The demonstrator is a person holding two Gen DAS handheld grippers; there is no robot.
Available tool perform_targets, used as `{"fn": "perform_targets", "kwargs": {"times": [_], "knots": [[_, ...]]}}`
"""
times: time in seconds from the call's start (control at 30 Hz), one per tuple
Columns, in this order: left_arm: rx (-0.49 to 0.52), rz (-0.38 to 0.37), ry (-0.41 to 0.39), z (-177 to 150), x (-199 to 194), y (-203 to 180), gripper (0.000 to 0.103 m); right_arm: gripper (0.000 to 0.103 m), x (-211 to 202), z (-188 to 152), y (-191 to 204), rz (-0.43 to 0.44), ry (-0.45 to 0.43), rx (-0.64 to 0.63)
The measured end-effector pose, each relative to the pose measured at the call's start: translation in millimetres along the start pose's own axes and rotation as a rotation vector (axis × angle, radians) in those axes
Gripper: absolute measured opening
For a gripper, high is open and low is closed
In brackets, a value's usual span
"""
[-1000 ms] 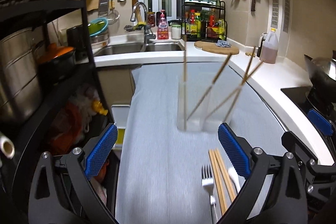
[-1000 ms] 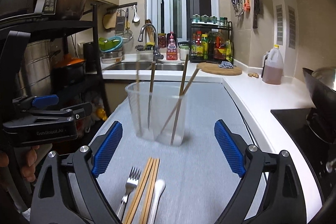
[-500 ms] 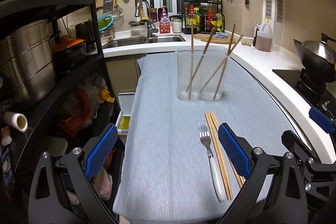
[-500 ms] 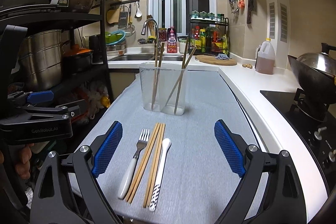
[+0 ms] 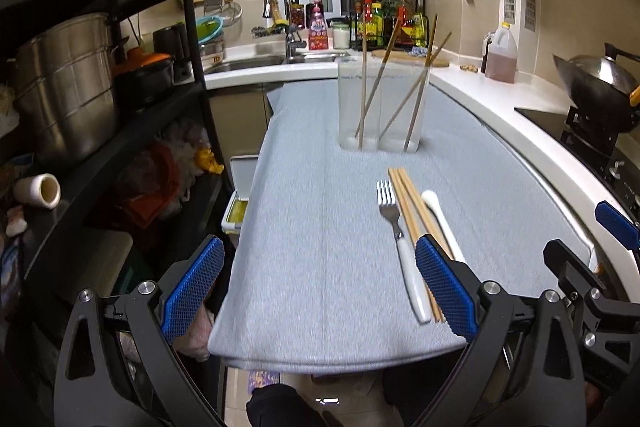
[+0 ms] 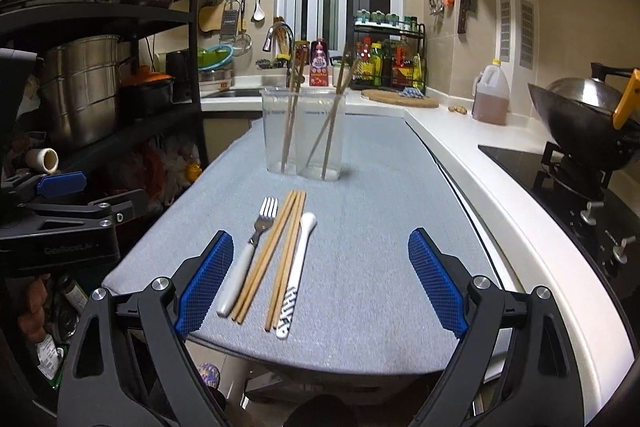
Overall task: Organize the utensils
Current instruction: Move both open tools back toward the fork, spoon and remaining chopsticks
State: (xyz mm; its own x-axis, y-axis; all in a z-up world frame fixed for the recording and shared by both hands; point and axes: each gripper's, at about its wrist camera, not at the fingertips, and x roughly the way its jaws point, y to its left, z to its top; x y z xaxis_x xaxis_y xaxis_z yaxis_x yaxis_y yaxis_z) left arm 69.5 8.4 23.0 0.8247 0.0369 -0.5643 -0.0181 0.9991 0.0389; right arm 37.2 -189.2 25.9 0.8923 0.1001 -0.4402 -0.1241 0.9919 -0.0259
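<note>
Hovering wide and empty above the near edge of the grey mat (image 6: 380, 227), the right gripper (image 6: 320, 283) and left gripper (image 5: 316, 287) grasp nothing. Fork (image 6: 252, 247), loose chopsticks (image 6: 276, 251) and spoon (image 6: 298, 267) lie side by side near that edge; the clear holder (image 6: 304, 131) with four upright chopsticks stands toward the far edge.

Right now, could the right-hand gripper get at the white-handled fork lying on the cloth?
Probably yes. The right gripper is open and empty, and the fork lies uncovered just ahead, chopsticks close beside it.
</note>
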Motion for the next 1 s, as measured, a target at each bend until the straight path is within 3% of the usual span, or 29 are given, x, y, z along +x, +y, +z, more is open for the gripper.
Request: {"fn": "perform_targets", "kwargs": {"times": [0.33,0.37,0.4,0.5,0.73,1.0], "knots": [[-0.004,0.029,0.028,-20.5,12.4,1.4,0.093,0.086,31.1,-34.2,-6.5,-0.033,0.086,0.001],[-0.006,0.031,0.031,-21.6,13.2,2.0,0.093,0.079,36.9,-36.7,-6.1,-0.031,0.099,0.000],[-0.007,0.034,0.034,-22.8,14.1,2.3,0.093,0.065,41.8,-38.1,-5.8,-0.030,0.111,-0.002],[-0.011,0.046,0.046,-26.3,17.1,5.4,0.093,0.050,57.9,-45.1,-7.3,0.018,0.161,0.026],[-0.022,0.062,0.079,-29.7,27.4,11.2,0.093,0.047,85.9,-54.0,5.5,0.060,0.215,0.018],[-0.025,0.036,0.091,-29.7,35.3,1.1,0.093,0.031,92.7,-60.7,-0.3,0.056,0.222,0.032]]}}
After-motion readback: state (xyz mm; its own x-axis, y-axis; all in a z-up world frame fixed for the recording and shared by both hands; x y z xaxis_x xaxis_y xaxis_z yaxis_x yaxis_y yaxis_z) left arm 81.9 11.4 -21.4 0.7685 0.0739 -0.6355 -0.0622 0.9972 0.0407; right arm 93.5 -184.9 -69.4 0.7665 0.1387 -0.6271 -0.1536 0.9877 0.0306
